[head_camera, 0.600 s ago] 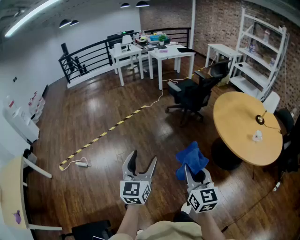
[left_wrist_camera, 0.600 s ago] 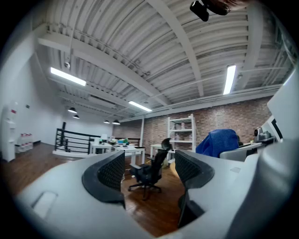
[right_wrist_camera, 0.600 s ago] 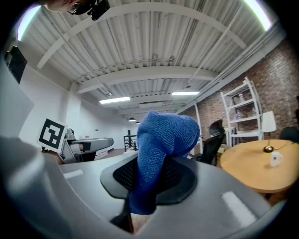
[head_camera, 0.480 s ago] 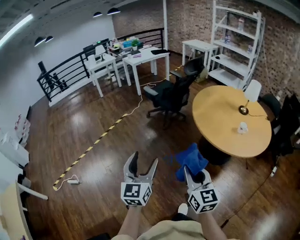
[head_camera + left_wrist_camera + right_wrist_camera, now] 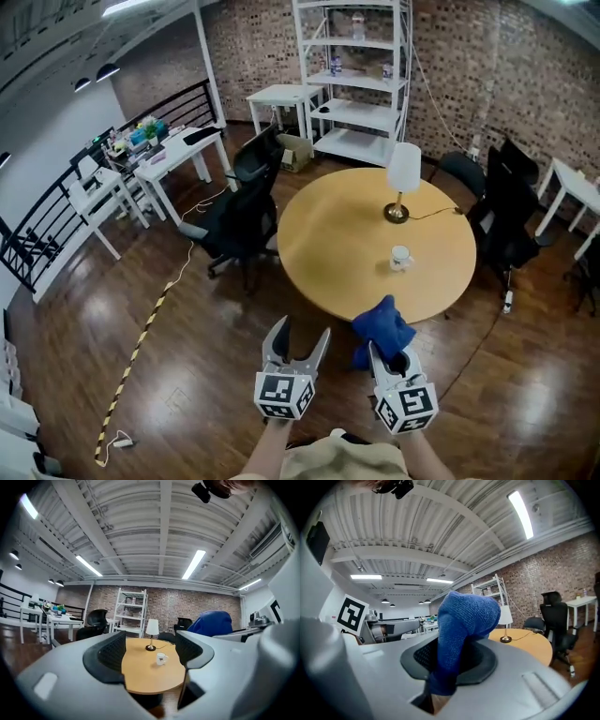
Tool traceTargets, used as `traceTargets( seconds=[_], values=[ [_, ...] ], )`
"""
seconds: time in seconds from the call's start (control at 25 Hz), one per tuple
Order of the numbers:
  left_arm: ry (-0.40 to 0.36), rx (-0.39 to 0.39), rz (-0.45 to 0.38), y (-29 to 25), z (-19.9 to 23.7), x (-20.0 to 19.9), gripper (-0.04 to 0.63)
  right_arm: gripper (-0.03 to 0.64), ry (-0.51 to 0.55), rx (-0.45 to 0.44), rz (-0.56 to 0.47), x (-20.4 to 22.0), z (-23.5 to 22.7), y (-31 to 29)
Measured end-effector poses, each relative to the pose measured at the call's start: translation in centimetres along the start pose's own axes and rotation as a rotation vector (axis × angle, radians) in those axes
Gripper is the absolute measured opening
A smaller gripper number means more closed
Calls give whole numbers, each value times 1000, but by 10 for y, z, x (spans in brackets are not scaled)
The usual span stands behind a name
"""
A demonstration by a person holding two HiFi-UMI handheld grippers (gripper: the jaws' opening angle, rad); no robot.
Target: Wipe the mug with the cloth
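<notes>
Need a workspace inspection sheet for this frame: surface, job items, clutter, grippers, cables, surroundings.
Surface: round wooden table, mostly bare.
Job's things: white mug upright on the table; blue cloth in the right gripper.
Clutter: table lamp beyond the mug, apart.
Grippers: left gripper open, empty; right gripper shut on the cloth; neither at the mug.
Cables: lamp cord across the tabletop; striped floor cable on the floor.
Surroundings: black chairs, white shelf, brick wall.
</notes>
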State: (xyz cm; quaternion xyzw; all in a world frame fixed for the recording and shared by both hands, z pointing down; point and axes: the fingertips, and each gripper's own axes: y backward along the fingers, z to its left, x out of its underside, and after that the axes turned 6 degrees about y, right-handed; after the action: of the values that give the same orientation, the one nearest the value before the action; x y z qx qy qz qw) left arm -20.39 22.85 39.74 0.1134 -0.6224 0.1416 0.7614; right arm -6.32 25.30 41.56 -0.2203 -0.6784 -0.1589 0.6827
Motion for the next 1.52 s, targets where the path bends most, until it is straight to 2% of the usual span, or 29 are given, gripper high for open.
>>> traceTargets(
  seconds=[0.2, 0.48, 0.68, 0.8, 0.88, 1.04, 1.16, 1.32, 1.36, 1.44, 1.52],
  values=[
    [25, 100, 79, -77, -22, 31, 304, 86, -39, 141, 16, 15, -74, -9],
    [-3, 284, 193, -206, -58, 77, 296, 86, -88, 389, 19, 24, -197, -27],
    [18, 399, 286, -285, -81, 116, 271, 86, -70, 468, 49, 25, -263, -60],
    [55, 476, 351, -319, -106, 148, 259, 86, -76, 533, 69, 28, -302, -70],
    [84, 501, 392, -338, -115, 172, 259, 86, -69, 550, 90, 34, -323, -82],
    [155, 476, 564, -367, -130, 239, 259, 86, -66, 548, 141, 44, -362, -98],
    [202, 400, 657, -394, -138, 285, 252, 86, -76, 516, 163, 53, -401, -110],
    [263, 239, 724, -433, -140, 329, 252, 87, -61, 388, 218, 68, -443, -135],
    [285, 203, 730, -441, -142, 336, 235, 87, -48, 355, 225, 69, -452, -140],
    [318, 140, 724, -460, -146, 347, 201, 87, -23, 308, 235, 71, -473, -147],
    [328, 52, 707, -475, -143, 357, 201, 87, -29, 281, 248, 77, -492, -152]
  ],
)
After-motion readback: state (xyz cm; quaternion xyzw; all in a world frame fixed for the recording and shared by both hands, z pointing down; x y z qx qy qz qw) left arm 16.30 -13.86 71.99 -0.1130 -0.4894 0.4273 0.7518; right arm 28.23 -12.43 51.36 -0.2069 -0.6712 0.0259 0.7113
